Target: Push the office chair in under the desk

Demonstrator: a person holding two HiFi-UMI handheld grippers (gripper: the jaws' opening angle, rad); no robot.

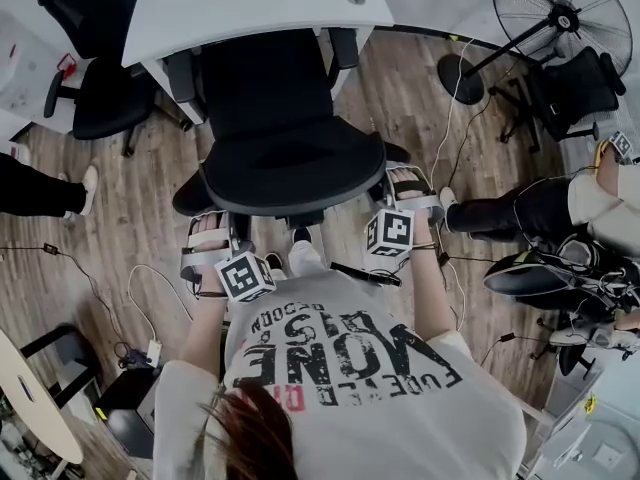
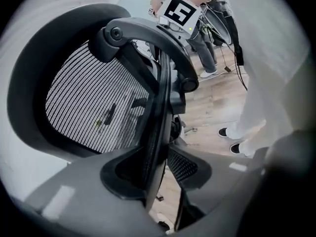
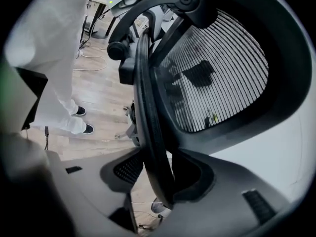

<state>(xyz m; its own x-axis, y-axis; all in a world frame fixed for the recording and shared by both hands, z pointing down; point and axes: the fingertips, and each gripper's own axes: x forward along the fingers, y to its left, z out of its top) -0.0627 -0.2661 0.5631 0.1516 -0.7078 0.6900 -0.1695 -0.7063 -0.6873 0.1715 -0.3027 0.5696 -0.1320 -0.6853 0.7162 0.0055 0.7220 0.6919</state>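
Note:
From the head view, the black mesh office chair (image 1: 280, 138) stands in front of me, its seat partly under the white desk (image 1: 260, 3). My left gripper (image 1: 205, 226) clasps the left edge of the backrest and my right gripper (image 1: 410, 186) clasps the right edge. In the left gripper view the backrest's black frame (image 2: 158, 132) runs between the jaws of that gripper (image 2: 158, 174), close against both pads. The right gripper view shows the same: the frame (image 3: 150, 127) sits between the jaws of my right gripper (image 3: 160, 174). Each gripper is shut on the backrest.
A second black chair (image 1: 95, 88) stands at the upper left, beside the desk. At the upper right are a floor fan (image 1: 560, 13) and another dark chair (image 1: 575, 88). A person's legs (image 1: 510, 213) reach in from the right. Cables (image 1: 455, 108) trail over the wooden floor.

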